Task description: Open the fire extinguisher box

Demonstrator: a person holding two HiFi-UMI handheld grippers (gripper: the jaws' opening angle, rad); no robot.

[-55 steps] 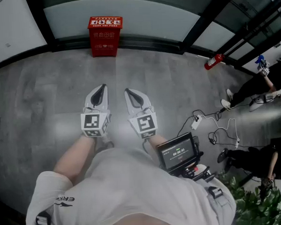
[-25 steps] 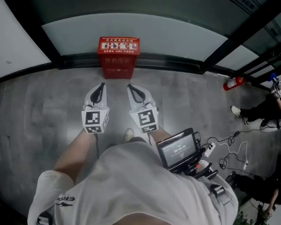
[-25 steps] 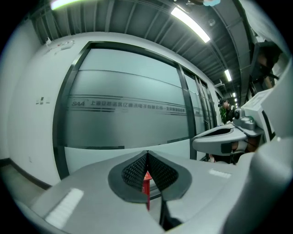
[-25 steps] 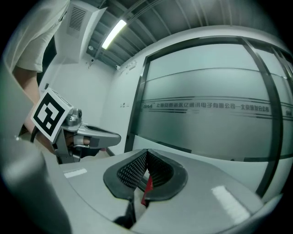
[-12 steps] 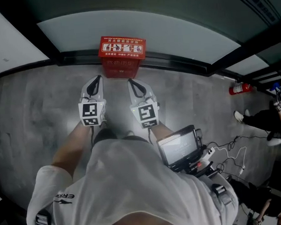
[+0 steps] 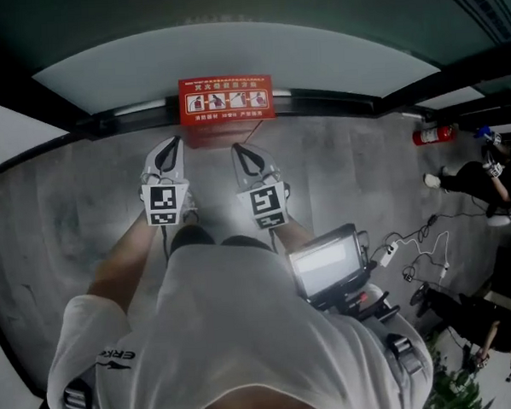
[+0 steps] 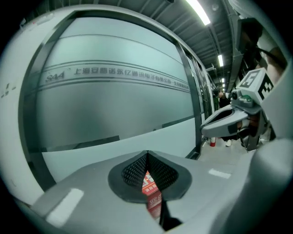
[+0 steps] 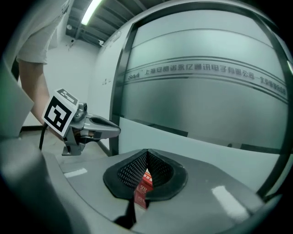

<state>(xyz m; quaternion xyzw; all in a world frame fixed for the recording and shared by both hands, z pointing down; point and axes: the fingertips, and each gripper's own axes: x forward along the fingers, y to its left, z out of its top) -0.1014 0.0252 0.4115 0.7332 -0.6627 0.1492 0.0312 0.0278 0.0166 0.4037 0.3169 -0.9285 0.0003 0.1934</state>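
Your left gripper (image 6: 173, 147) is a smooth grey wedge that tapers to a point. Its jaws are pressed together on nothing, the black mesh-textured pads meeting in a thin seam. Behind the tip sits its white cube (image 6: 165, 204) with black square markers. Your bare left forearm runs straight forward from a white short sleeve, holding the gripper level and aimed ahead. Just beyond both tips, centred between them and apart from each, stands the fire extinguisher box (image 6: 226, 102). It is a red, squarish box with its lid down and a white strip of printed pictures across the top. It rests on mottled grey concrete floor (image 6: 68, 218), against the dark rail at the foot of a frosted, curved-looking glass wall (image 6: 231, 59). Through the slit under each gripper's closed jaws you see only a sliver of its red face. Your right gripper (image 6: 238, 151) is the same grey wedge shape, also closed with nothing in it. It lies parallel to the left one, angled slightly inward, and its own marker cube (image 6: 270, 203) sits on your wrist side. Behind and to the right of it, at your waist, is a flat glowing screen (image 6: 325, 268) in a dark frame. Thin white cables (image 6: 420, 250) loop on the floor farther right. A red cylindrical fire extinguisher (image 6: 431, 134) lies on its side, well to the right of the right gripper and near the wall.
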